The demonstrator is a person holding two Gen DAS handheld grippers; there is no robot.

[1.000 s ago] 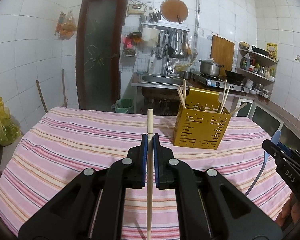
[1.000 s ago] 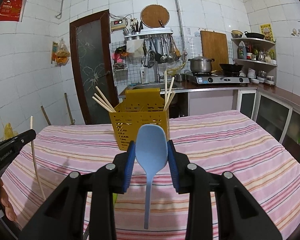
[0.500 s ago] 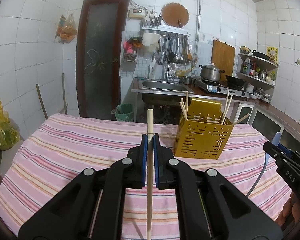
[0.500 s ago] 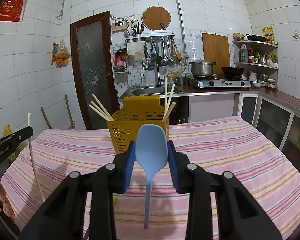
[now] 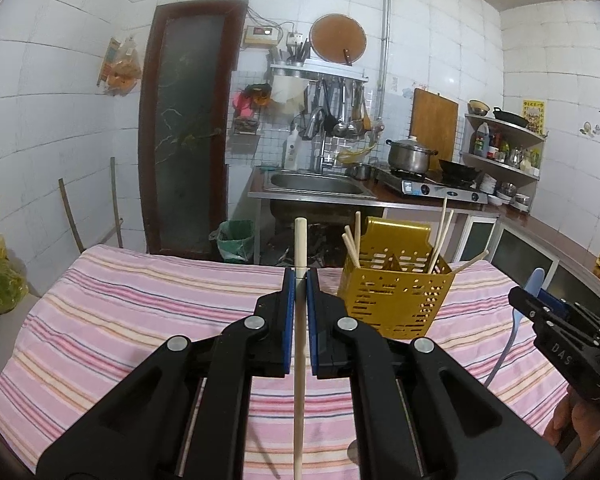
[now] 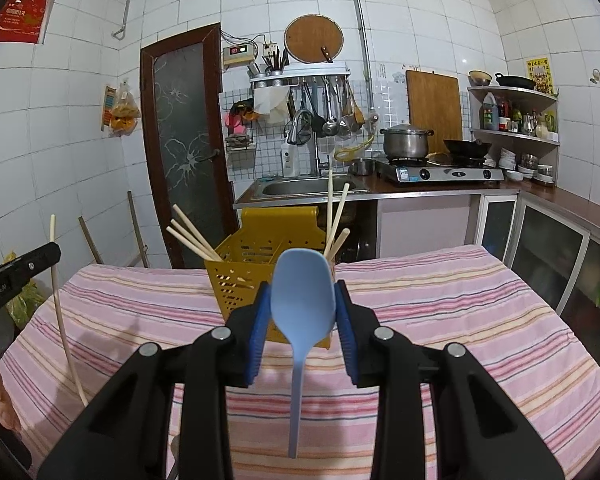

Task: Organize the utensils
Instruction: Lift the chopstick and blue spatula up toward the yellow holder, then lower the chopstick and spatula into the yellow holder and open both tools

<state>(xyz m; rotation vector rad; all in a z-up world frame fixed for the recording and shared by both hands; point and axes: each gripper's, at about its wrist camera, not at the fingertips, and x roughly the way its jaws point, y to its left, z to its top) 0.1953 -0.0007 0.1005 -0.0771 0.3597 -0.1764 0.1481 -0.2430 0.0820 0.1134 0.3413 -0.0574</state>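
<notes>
Several chopsticks (image 6: pixel 190 236) already stand in the yellow holder (image 6: pixel 244 276) on the striped table (image 6: pixel 440 304); two utensils remain. The right gripper (image 6: pixel 303 304) clamps a blue spoon (image 6: pixel 302 312), the left gripper (image 5: pixel 300 280) a chopstick (image 5: pixel 299 320), both short of the holder.

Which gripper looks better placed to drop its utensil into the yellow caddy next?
Probably the right gripper: its blue spoon lines up with the yellow caddy. The left gripper, clamping a chopstick, has the caddy off to its right.

L gripper (image 5: pixel 300 280) & R gripper (image 6: pixel 302 292) both clamped (each holding something), level, raised, side by side
</notes>
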